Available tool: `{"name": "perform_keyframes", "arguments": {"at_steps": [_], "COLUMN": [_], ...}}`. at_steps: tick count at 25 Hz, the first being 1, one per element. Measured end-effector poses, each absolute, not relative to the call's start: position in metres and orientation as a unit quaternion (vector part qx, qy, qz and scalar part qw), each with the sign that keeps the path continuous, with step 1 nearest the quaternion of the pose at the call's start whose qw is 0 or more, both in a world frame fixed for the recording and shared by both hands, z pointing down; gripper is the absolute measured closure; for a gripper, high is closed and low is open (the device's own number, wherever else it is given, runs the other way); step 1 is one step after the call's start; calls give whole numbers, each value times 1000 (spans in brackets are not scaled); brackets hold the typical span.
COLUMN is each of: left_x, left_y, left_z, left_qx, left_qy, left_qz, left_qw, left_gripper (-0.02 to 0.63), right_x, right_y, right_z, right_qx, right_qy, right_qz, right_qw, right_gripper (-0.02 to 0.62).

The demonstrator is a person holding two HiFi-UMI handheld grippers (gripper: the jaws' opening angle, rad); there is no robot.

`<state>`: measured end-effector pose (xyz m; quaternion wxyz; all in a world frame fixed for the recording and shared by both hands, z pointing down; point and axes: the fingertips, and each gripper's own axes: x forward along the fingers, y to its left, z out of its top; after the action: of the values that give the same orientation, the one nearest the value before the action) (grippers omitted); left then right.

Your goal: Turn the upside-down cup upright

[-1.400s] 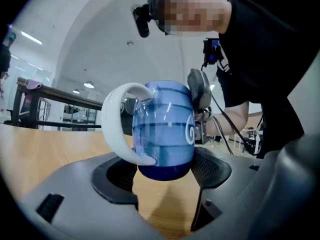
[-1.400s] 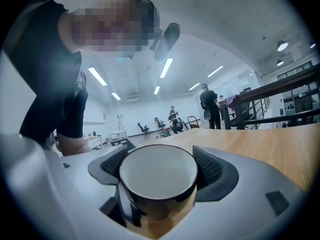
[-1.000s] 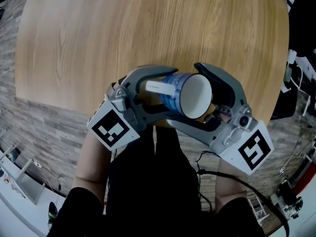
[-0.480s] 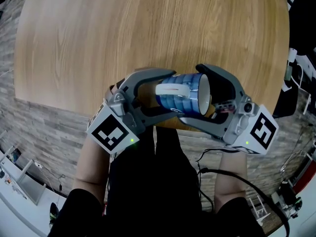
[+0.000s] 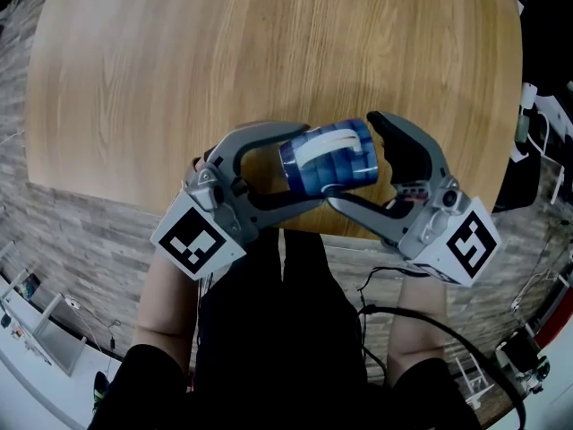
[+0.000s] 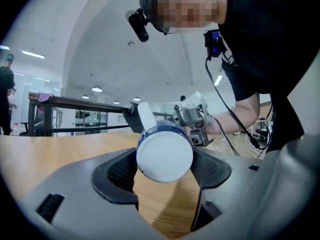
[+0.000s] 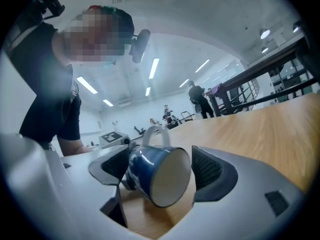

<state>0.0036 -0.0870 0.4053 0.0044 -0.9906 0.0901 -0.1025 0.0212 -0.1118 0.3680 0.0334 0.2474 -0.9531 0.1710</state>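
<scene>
Head view: cup (image 5: 329, 158) on its side, handle up, held over table (image 5: 269, 52) near edge | left gripper (image 5: 309, 167) clamped on base end | right gripper (image 5: 358, 161) jaws apart round mouth end | risk: cup likely drops if left opens before right grips | in the way: grippers crowd each other

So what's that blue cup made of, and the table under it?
The cup looks like glazed ceramic: glossy blue sides catching highlights, white base and handle. The table shows pale wood grain with a matte finish; it may be veneer or laminate.
</scene>
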Motion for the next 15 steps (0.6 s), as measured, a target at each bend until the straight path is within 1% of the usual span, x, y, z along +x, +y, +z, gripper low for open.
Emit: {"name": "perform_keyframes", "arguments": {"at_steps": [4,11,15], "left_x": [8,2,-2], "left_y": [-87,-86,-89], "left_z": [404,410,419], "left_qx": [-991,-989,-986], "left_qy": [95,92,92], "left_qz": [-92,-114,-140], "left_qw": [-4,-1,6], "left_gripper": [267,268,268], "right_x": [23,20,20], "right_y": [-110,-110,-111], "right_z": [377,392,403], "right_qx": [239,227,245], "right_qy": [-949,-936,-930], "right_qz": [202,268,275], "right_qw": [22,12,26], "right_gripper": [204,204,209]}}
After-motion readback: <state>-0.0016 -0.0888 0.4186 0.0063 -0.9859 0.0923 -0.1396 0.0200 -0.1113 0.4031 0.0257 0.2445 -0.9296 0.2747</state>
